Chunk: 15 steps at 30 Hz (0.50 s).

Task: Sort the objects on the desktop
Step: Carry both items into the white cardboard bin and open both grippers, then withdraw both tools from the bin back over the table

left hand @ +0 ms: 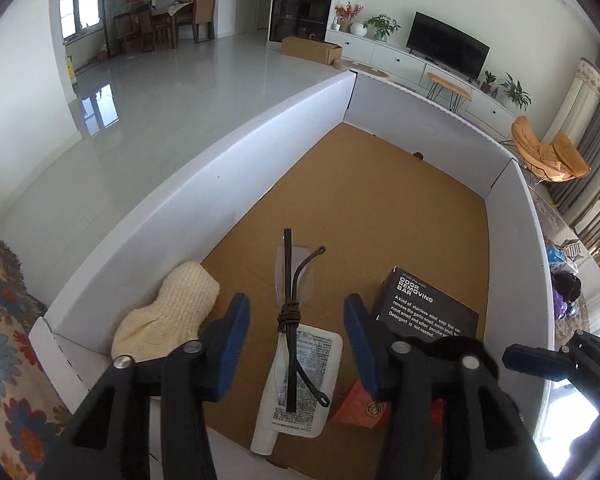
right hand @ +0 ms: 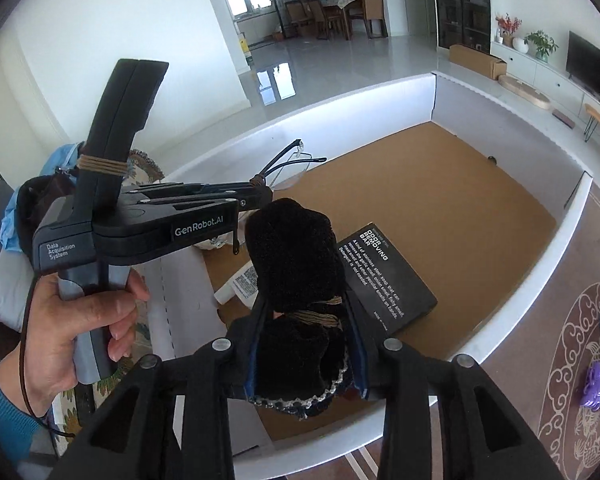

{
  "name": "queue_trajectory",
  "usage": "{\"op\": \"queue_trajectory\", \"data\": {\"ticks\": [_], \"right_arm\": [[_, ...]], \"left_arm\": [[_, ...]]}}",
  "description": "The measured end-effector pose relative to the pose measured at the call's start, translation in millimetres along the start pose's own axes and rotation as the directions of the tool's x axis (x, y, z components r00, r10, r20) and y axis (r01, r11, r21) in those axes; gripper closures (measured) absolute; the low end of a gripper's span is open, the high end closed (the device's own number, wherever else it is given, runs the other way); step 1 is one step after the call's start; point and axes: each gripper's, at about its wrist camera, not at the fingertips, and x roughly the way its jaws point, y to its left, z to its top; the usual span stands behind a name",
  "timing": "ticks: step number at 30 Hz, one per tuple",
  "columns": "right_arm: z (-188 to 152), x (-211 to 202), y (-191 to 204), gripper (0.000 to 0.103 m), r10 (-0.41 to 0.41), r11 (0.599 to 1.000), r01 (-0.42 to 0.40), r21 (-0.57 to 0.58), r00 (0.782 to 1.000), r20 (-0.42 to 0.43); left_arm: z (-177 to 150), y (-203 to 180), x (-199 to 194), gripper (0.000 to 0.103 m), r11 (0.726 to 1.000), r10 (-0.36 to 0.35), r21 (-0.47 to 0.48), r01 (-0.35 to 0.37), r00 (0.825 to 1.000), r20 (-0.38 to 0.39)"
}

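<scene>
In the left wrist view my left gripper (left hand: 296, 344) hangs above the brown floor (left hand: 380, 208) of a white-walled box, its jaws wide apart. Folded glasses (left hand: 291, 320) tied with cord show between the fingers; what holds them I cannot tell. Under them lies a white tube (left hand: 320, 384). A cream knitted sock (left hand: 168, 316) sits at the left, a black "Odor Removing Bar" box (left hand: 428, 312) at the right, a red packet (left hand: 360, 404) beside it. My right gripper (right hand: 304, 320) is shut on a black sock bundle (right hand: 296, 264) tied with twine, above the black box (right hand: 384, 276).
The white walls (left hand: 180, 208) fence the box on all sides. A floral cloth (left hand: 4, 344) lies outside at the left. The left gripper body (right hand: 140, 220) and the hand holding it cross the right wrist view. A patterned rug (right hand: 572, 340) lies at the right.
</scene>
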Motion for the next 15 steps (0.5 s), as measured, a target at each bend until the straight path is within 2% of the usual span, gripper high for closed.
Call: {"op": "queue_trajectory", "data": {"ticks": [1,2,6,9,10,13,14,15], "right_arm": [[1,10,0,0.025,-0.002,1.0,0.002,-0.002,1.0,-0.019],[0,14,-1,0.019,-0.001,1.0,0.001,-0.005,1.0,-0.02],[-12,-11,-11,0.017,-0.014,1.0,0.014,0.003,0.997,0.078],[-34,-51,-36,0.008,-0.06,0.998,0.053,0.038,0.98,0.191],[-46,-65,-47,0.001,-0.097,0.995,0.086,0.059,0.97,0.225],[-87,-102,-86,0.0,-0.23,0.97,0.195,0.146,0.933,0.278],[-102,-109,-103,0.0,-0.277,0.955,0.234,0.18,0.923,0.268],[-118,-116,-121,0.0,-0.324,0.937,0.274,0.217,0.914,0.245]], "left_arm": [[-1,1,-5,0.031,1.0,-0.004,-0.009,0.004,0.999,0.035],[-3,2,-11,0.028,1.0,-0.012,-0.016,0.013,0.998,0.066],[-10,-6,-33,0.026,0.999,-0.025,-0.031,0.03,0.991,0.132],[-18,-42,-57,0.026,0.995,-0.097,0.016,0.096,0.977,0.189],[-22,-59,-66,0.026,0.991,-0.134,0.04,0.128,0.97,0.204],[-39,-116,-87,0.022,0.962,-0.268,0.121,0.247,0.938,0.22],[-46,-135,-92,0.012,0.948,-0.309,0.148,0.282,0.925,0.219],[-54,-155,-96,0.007,0.933,-0.346,0.178,0.312,0.912,0.218]]}}
